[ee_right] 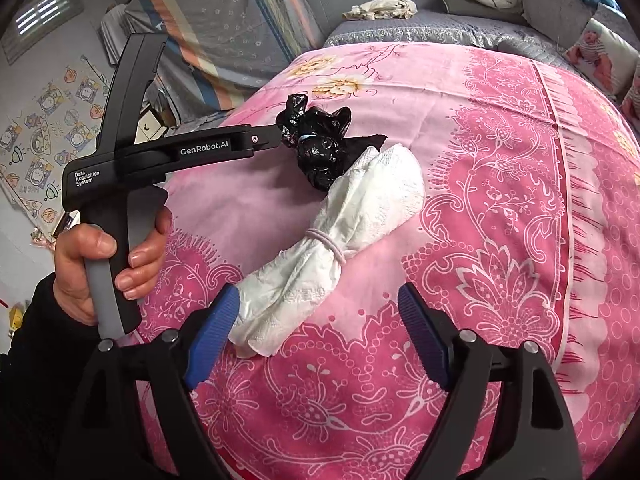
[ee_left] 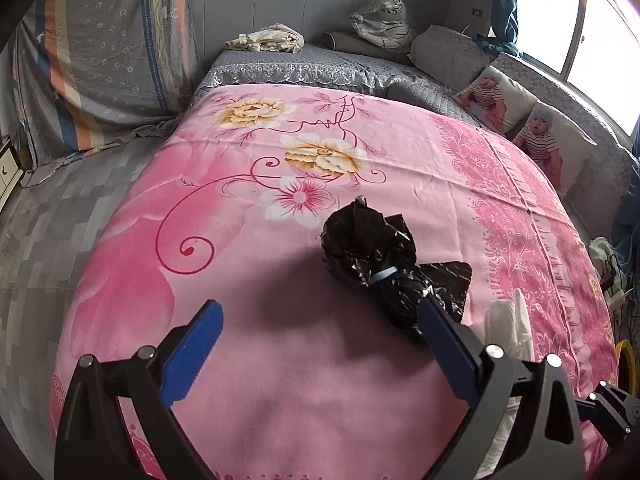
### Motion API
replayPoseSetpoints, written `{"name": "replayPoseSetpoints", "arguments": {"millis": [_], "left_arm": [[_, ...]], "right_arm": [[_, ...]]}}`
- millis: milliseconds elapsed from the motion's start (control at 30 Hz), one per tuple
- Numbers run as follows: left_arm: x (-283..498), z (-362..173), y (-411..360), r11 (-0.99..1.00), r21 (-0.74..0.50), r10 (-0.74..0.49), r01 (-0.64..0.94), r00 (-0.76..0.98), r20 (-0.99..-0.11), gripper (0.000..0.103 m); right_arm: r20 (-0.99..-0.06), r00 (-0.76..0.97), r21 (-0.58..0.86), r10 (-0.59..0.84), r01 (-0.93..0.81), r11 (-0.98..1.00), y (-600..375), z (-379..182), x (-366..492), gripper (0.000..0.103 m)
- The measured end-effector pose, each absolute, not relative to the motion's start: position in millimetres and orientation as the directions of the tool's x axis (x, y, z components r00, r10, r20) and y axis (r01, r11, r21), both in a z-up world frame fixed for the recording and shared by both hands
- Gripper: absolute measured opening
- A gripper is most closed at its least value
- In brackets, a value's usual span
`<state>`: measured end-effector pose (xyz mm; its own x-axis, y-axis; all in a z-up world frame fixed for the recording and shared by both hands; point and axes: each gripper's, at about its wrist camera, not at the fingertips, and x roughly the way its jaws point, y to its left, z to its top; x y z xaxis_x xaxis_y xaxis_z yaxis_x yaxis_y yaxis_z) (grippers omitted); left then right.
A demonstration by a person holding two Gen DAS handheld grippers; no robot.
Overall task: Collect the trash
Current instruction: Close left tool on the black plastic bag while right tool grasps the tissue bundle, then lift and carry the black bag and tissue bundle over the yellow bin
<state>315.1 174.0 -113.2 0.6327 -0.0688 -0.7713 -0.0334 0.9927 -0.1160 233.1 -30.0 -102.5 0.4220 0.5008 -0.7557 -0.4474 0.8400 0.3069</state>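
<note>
— Where is the trash?
— A black bag bundle [ee_left: 372, 264] and white tissue roll [ee_right: 340, 236] lie touching on the pink bedspread [ee_left: 280, 380].
— The grippers?
— Left hand-held gripper [ee_left: 320, 320] and right hand-held gripper [ee_right: 320, 308] both spread, grasping nothing.

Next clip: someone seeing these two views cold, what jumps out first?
The bright pink floral bedspread fills both views. On it lie a crumpled black plastic bag cinched with a blue band and, touching it, a white paper bundle tied with an elastic. Both grippers are open: the left gripper by the bag, the right gripper over the bundle's near end.
</note>
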Motion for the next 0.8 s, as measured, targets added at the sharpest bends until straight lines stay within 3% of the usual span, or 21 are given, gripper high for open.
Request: {"name": "replayPoseSetpoints", "arguments": {"millis": [367, 533, 633, 733, 800], "left_arm": [[357.5, -136.3, 164.0, 0.992, -0.116, -0.068, -0.044, 0.592, -0.803, 0.093], [367.4, -139.5, 153.4, 0.992, -0.122, -0.090, -0.016, 0.579, -0.810, 0.070], [371.7, -142.4, 147.7, 0.991, -0.131, -0.106, -0.003, 0.566, -0.817, 0.040], [371.2, -137.5, 142.1, 0.994, -0.109, -0.089, 0.002, 0.585, -0.806, 0.029], [371.0, -134.5, 143.3, 0.993, -0.118, -0.091, -0.008, 0.591, -0.801, 0.026]], "right_arm": [[-0.792, 0.395, 0.295, 0.465, -0.419, 0.859, -10.6, -122.9, 249.9, 0.080], [-0.796, 0.391, 0.286, 0.463, -0.432, 0.855, 0.5, -128.0, 255.2, 0.076], [-0.798, 0.385, 0.284, 0.463, -0.438, 0.853, 6.5, -130.1, 258.4, 0.069], [-0.800, 0.380, 0.278, 0.465, -0.452, 0.848, 13.2, -130.1, 259.2, 0.053], [-0.804, 0.360, 0.291, 0.474, -0.457, 0.840, 15.5, -130.8, 260.1, 0.035]]}}
